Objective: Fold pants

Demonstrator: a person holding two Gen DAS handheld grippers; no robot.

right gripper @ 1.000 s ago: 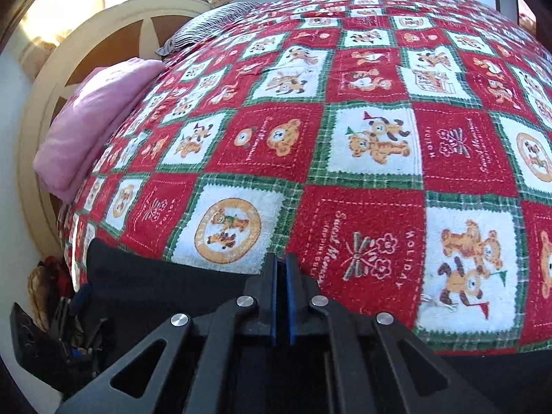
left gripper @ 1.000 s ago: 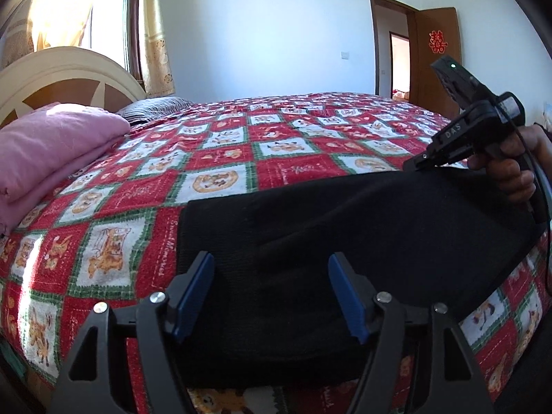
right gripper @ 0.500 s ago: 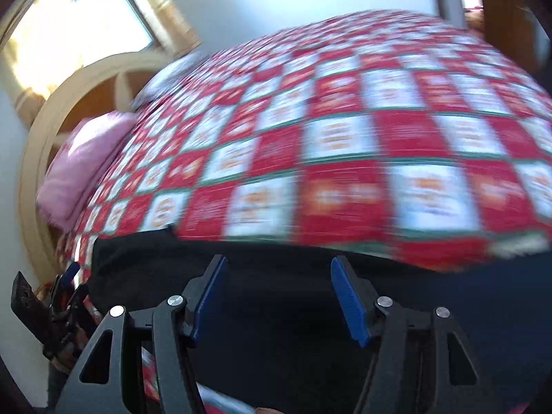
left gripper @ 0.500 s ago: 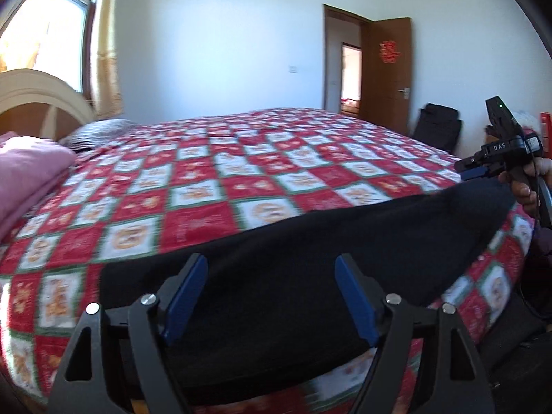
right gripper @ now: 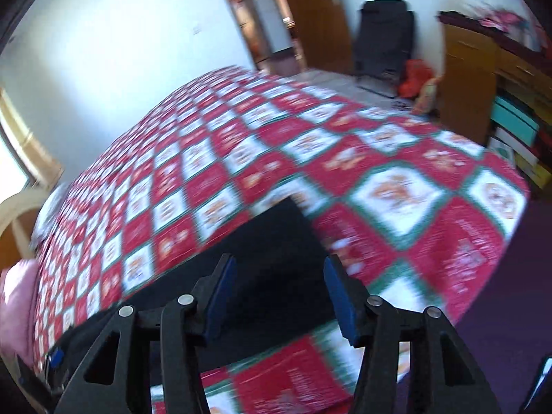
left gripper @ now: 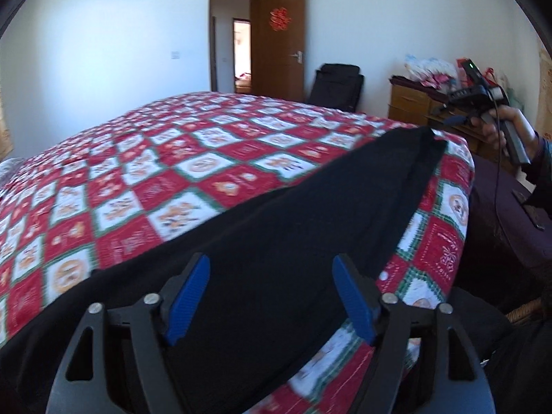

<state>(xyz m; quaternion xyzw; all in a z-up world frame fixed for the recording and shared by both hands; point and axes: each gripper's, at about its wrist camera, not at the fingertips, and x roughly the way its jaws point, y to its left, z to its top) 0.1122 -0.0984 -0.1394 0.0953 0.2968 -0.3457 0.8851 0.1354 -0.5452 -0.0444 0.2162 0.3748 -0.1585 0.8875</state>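
From the left wrist camera, the black pants (left gripper: 293, 241) lie in a long band along the near edge of the bed, on the red, white and green checked bedspread (left gripper: 145, 186). The left gripper (left gripper: 270, 298) hangs just above the cloth with its blue pads (left gripper: 188, 298) spread wide and nothing between them. The near end of the pants runs under the gripper body and out of frame. At the far end the fabric narrows to a corner near the bed's edge. Beyond it the right gripper (left gripper: 457, 119) is held clear of the bed; its fingers are too small and dark to read here.

From the right wrist camera, heavily blurred, the right gripper (right gripper: 279, 298) shows its pads set apart and empty, above what appears to be the pants' end (right gripper: 272, 238). A wooden cabinet (right gripper: 465, 79) stands past the bed.
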